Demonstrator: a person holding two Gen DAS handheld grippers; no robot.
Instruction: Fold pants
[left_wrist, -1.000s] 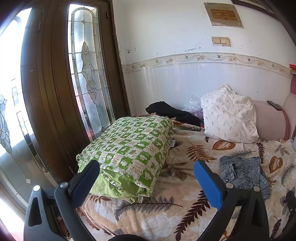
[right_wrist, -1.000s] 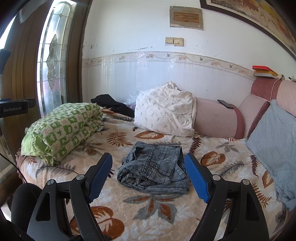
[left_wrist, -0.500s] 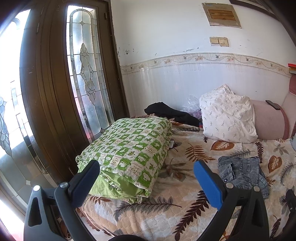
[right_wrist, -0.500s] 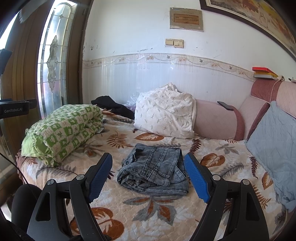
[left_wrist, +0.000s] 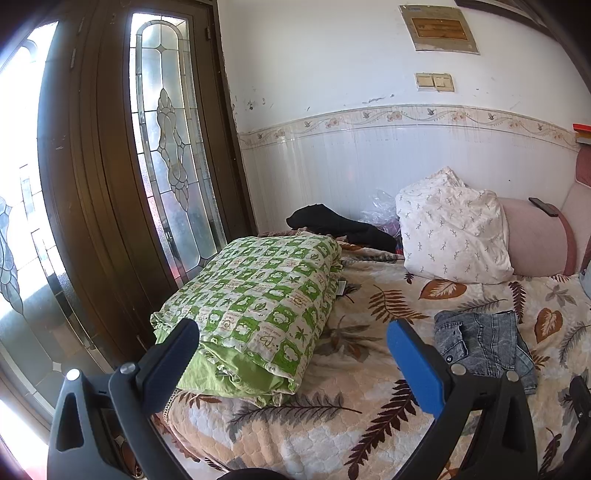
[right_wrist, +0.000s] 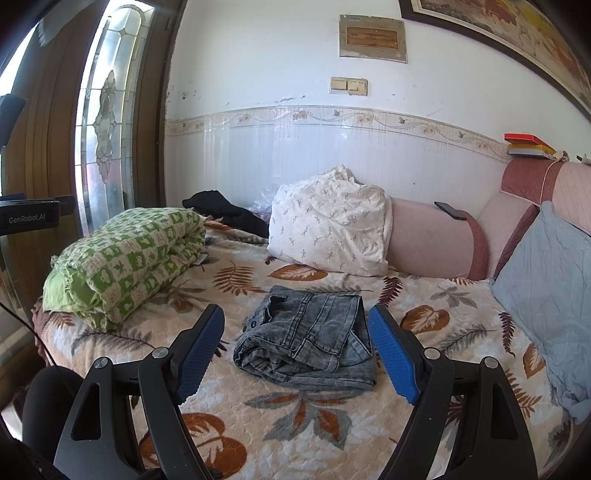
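Observation:
Grey denim pants (right_wrist: 308, 338) lie folded into a compact bundle on the leaf-patterned bedspread (right_wrist: 295, 424), waistband button facing left. My right gripper (right_wrist: 295, 349) hangs open above the bed's near side, its blue pads framing the pants without touching them. In the left wrist view the same pants (left_wrist: 484, 345) sit at the right, beyond the right finger. My left gripper (left_wrist: 288, 360) is open and empty, held back from the bed, pointing toward the green quilt.
A folded green-checked quilt (left_wrist: 258, 310) lies at the bed's left end beside a wooden door with leaded glass (left_wrist: 170, 147). A white pillow (right_wrist: 328, 229), black garment (right_wrist: 225, 212), pink bolster (right_wrist: 432, 240) and blue cushion (right_wrist: 546, 295) line the back and right.
Both grippers have drawn back and up slightly from the bed. The pants lie as before, and both grippers stay open.

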